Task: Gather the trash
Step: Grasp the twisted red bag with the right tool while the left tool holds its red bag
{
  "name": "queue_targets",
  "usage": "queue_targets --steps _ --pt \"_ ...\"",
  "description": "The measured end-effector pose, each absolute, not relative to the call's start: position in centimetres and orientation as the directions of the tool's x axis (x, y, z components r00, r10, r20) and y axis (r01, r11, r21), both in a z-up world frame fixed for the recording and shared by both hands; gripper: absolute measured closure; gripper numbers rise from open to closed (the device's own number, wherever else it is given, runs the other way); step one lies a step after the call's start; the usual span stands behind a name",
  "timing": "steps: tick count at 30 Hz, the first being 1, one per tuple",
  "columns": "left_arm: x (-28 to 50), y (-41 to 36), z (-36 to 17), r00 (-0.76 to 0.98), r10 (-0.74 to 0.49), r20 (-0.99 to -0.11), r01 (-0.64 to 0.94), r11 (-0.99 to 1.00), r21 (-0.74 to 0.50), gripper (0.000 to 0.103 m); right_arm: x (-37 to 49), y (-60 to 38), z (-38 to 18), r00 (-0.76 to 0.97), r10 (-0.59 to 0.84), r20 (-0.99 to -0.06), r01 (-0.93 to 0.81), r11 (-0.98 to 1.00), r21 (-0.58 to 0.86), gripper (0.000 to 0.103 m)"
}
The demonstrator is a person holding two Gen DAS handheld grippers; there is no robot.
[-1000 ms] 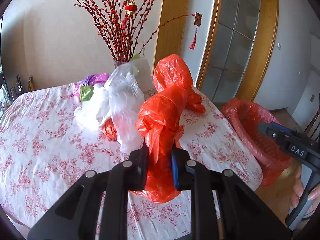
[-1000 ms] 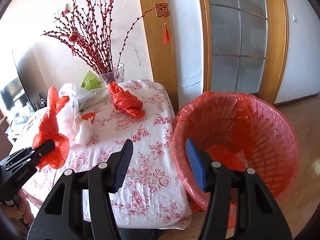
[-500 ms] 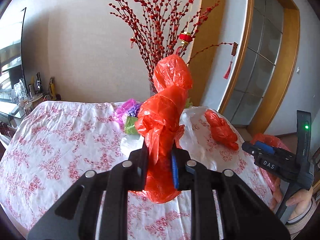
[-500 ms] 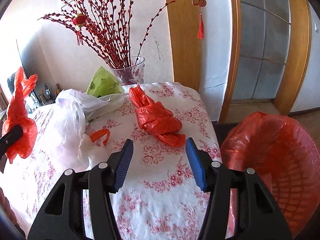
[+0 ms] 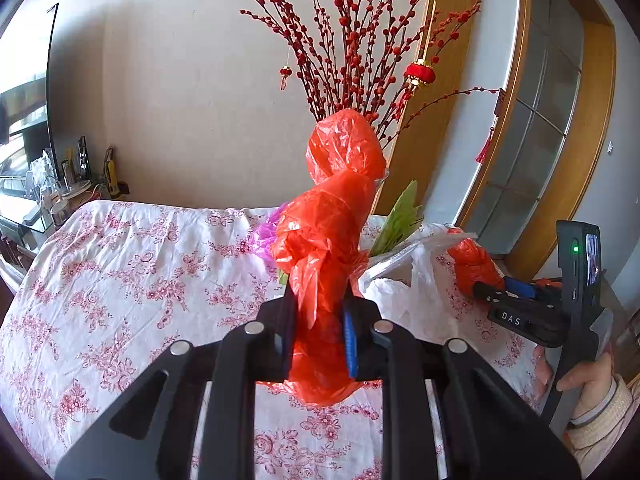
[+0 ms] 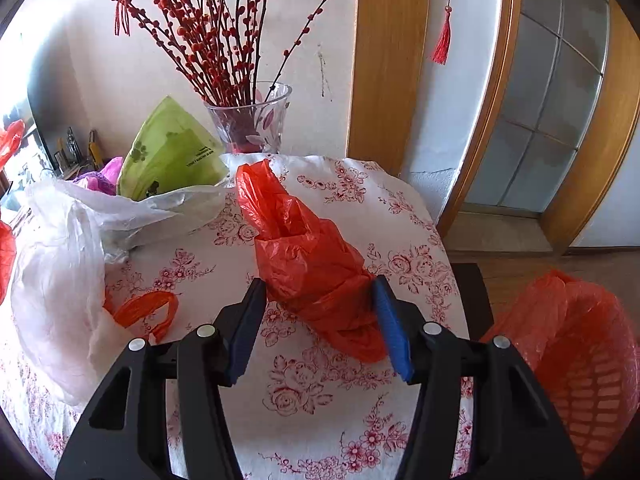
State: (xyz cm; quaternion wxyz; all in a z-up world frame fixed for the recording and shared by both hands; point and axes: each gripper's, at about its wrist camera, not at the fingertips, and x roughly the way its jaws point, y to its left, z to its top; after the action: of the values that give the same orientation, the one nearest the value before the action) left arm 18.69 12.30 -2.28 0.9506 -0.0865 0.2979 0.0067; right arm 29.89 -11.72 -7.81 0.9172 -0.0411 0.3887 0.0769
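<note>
Left hand-held gripper (image 5: 320,320) pinching red bag (image 5: 332,216), right hand-held gripper (image 6: 320,320) spread around second red bag (image 6: 308,260) on table (image 6: 320,400): light, soft, slippery film; grab bunched middle.

1. My right gripper (image 6: 320,320) has its jaws apart, one on each side of a crumpled red bag (image 6: 308,260), not squeezing it.
2. The red bag lies on the surface (image 6: 320,400) with a flowery cloth.
3. A white bag (image 6: 60,280) and a green bag (image 6: 172,156) sit to the left.
4. A glass vase (image 6: 252,120) holds red twigs.
5. A red-lined basket (image 6: 580,360) is at the right.
</note>
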Motion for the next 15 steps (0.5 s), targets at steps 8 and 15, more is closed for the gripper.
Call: queue_targets --steps 8,15 --pt "19.3 12.2 -3.0 0.814 -0.052 -0.579 -0.059 0.984 -0.17 0.083 31.0 -10.7 -8.3 0.688 0.076 -0.722 -0.193 0.978 -0.081 0.043" --pt "19.5 12.4 -3.0 0.812 -0.053 -0.582 -0.061 0.983 -0.175 0.083 31.7 -10.0 -9.0 0.69 0.026 -0.724 -0.2 0.968 -0.155 0.044"
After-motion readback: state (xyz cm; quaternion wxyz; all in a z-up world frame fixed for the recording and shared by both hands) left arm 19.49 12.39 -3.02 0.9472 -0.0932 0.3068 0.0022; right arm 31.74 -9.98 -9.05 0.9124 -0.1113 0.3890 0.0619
